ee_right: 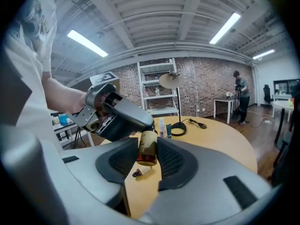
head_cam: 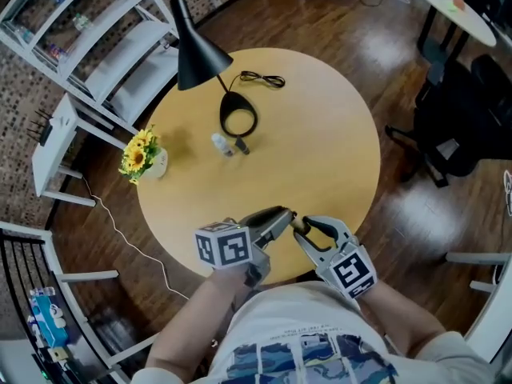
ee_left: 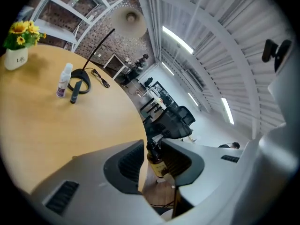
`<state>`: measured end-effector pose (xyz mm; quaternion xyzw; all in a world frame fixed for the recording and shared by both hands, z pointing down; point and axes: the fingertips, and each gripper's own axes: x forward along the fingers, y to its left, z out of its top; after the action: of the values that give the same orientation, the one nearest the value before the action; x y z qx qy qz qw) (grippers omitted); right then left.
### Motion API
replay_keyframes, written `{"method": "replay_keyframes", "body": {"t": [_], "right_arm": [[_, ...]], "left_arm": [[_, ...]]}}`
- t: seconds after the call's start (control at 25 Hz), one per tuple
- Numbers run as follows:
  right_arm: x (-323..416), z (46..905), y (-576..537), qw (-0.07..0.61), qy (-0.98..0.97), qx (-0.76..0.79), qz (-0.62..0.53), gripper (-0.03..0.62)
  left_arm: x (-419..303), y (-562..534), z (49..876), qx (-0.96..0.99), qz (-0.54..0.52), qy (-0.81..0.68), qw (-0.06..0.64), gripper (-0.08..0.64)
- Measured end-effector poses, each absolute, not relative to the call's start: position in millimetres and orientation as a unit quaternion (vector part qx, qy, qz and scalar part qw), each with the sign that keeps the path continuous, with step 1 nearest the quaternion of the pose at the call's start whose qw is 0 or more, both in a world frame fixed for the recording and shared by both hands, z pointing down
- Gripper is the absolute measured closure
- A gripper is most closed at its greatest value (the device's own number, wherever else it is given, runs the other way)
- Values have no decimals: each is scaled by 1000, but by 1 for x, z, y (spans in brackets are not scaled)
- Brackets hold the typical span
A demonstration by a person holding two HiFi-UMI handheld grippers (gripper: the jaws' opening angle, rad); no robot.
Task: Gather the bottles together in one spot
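An amber bottle (ee_right: 146,154) with a black cap (ee_left: 151,147) hangs over the near edge of the round table (head_cam: 320,150). My right gripper (ee_right: 147,143) is shut on its body. My left gripper (ee_left: 151,152) comes in from the other side with its pads against the bottle's cap end. In the head view both grippers meet tip to tip, left (head_cam: 285,215) and right (head_cam: 298,225), and hide the bottle. A small white bottle (head_cam: 220,143) and a dark bottle (head_cam: 241,146) stand together by the lamp base. A small white vial (ee_right: 140,172) lies on the table under the held bottle.
A black desk lamp (head_cam: 200,54) with a ring base (head_cam: 238,117) and cable (head_cam: 262,78) stands at the table's far side. A sunflower pot (head_cam: 146,157) sits at the left edge. White shelves (head_cam: 96,38) stand beyond; a black chair (head_cam: 456,126) is to the right.
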<state>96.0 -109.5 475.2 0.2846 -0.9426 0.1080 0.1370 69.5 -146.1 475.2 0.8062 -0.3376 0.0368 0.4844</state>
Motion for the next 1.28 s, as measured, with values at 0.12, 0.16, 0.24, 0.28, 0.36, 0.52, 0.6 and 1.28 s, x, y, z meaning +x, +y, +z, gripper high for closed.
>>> {"method": "replay_keyframes", "body": {"t": [0.12, 0.16, 0.24, 0.28, 0.36, 0.52, 0.6, 1.28], "right_arm": [[101, 479, -116, 143, -945, 283, 84, 448], [103, 480, -119, 146, -945, 282, 78, 448], [105, 483, -123, 153, -945, 279, 72, 448], [106, 485, -124, 156, -946, 277, 70, 445], [109, 486, -129, 159, -947, 272, 65, 445], [119, 487, -143, 156, -946, 274, 75, 402], [126, 490, -151, 160, -944, 278, 80, 399], [194, 532, -174, 208, -911, 324, 150, 353]], "left_arm": [[78, -154, 475, 807, 37, -341, 480, 474], [80, -157, 475, 809, 40, -344, 475, 474], [83, -161, 476, 810, 44, -344, 472, 476], [85, -163, 476, 812, 47, -342, 471, 477], [88, -167, 475, 818, 58, -343, 458, 482], [88, -185, 468, 835, 81, -364, 405, 488], [83, -200, 465, 840, 97, -386, 368, 488], [0, -356, 542, 771, 197, -586, 151, 486]]}}
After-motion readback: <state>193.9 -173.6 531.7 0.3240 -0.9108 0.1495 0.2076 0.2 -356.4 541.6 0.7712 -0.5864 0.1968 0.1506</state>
